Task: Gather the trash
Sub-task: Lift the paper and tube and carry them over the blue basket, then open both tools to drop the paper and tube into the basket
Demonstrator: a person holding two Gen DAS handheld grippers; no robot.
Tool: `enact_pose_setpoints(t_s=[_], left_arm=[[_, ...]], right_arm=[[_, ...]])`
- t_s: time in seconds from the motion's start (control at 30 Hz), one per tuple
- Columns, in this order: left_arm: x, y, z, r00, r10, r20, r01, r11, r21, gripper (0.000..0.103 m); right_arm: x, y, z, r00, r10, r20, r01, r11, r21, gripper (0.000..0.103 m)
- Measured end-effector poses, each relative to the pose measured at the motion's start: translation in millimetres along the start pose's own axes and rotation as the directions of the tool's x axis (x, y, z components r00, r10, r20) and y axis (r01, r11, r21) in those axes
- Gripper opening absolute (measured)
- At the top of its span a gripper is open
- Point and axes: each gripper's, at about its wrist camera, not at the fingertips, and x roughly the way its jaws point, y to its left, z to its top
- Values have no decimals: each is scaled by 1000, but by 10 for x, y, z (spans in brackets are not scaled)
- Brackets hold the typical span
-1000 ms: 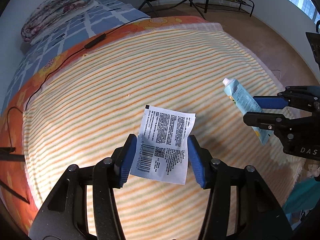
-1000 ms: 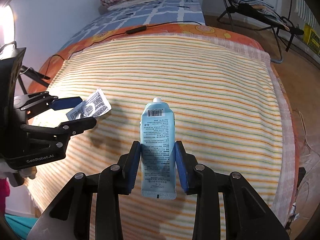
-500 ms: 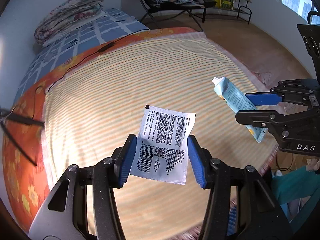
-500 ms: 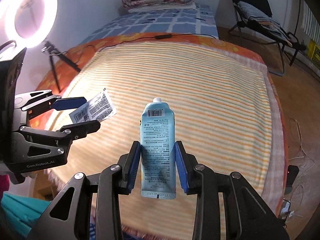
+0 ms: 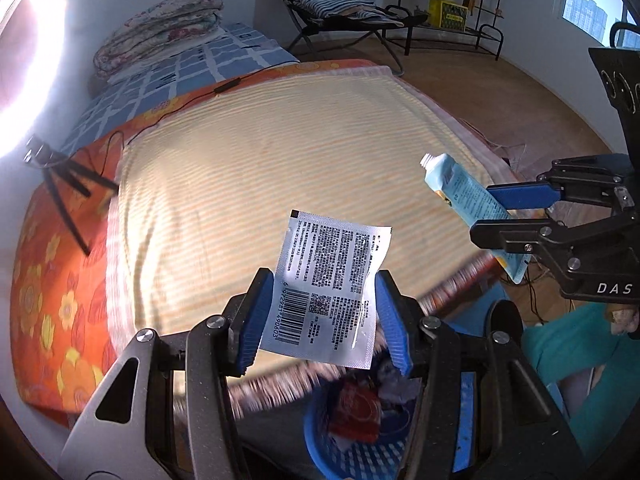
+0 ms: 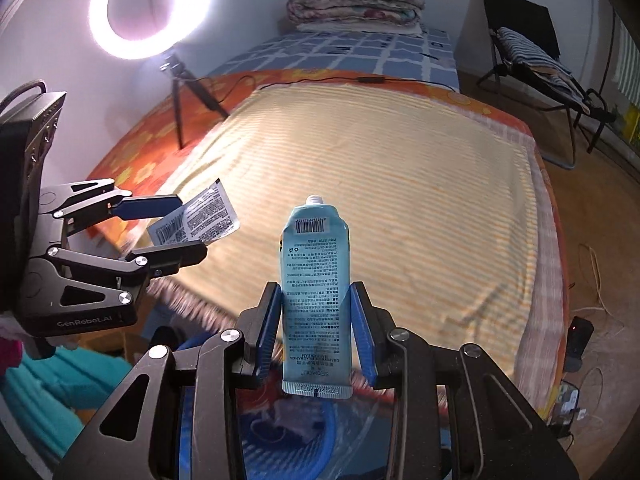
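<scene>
My left gripper (image 5: 325, 316) is shut on a silver printed sachet (image 5: 332, 284) and holds it above the near edge of the bed. It also shows in the right wrist view (image 6: 176, 224) with the sachet (image 6: 200, 220). My right gripper (image 6: 316, 336) is shut on a light blue tube (image 6: 316, 280), cap pointing away. The tube also shows in the left wrist view (image 5: 464, 196), held by the right gripper (image 5: 508, 212). A blue basket (image 5: 360, 440) with trash, including a red wrapper (image 5: 356, 412), sits below both grippers; it also shows in the right wrist view (image 6: 332, 428).
A striped yellow blanket (image 5: 280, 160) covers an orange flowered bed (image 5: 52, 280). A ring light on a tripod (image 6: 152, 4) stands at the left. A black cable (image 5: 216, 90) crosses the bed's far end. A folding chair (image 6: 532, 52) stands on the wooden floor at the right.
Both grippers have pulled back from over the bed toward its near edge, each still holding its item. The blue basket has come into view beneath them.
</scene>
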Motion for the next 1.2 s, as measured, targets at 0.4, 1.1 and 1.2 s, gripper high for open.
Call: enact_pose_setpoints(t_s=[0.4, 1.1, 1.2], left_arm=[[-124, -240, -802, 996, -37, -76, 34, 998, -43, 53], [144, -424, -1459, 979, -48, -199, 37, 998, -58, 53], [191, -445, -1496, 976, -44, -212, 35, 998, -47, 54]], right_arm=[[-143, 437, -645, 999, 20, -49, -23, 997, -71, 33], [180, 562, -1363, 982, 44, -184, -54, 997, -46, 33], [230, 545, -1399, 979, 48, -197, -57, 998, -37, 33]])
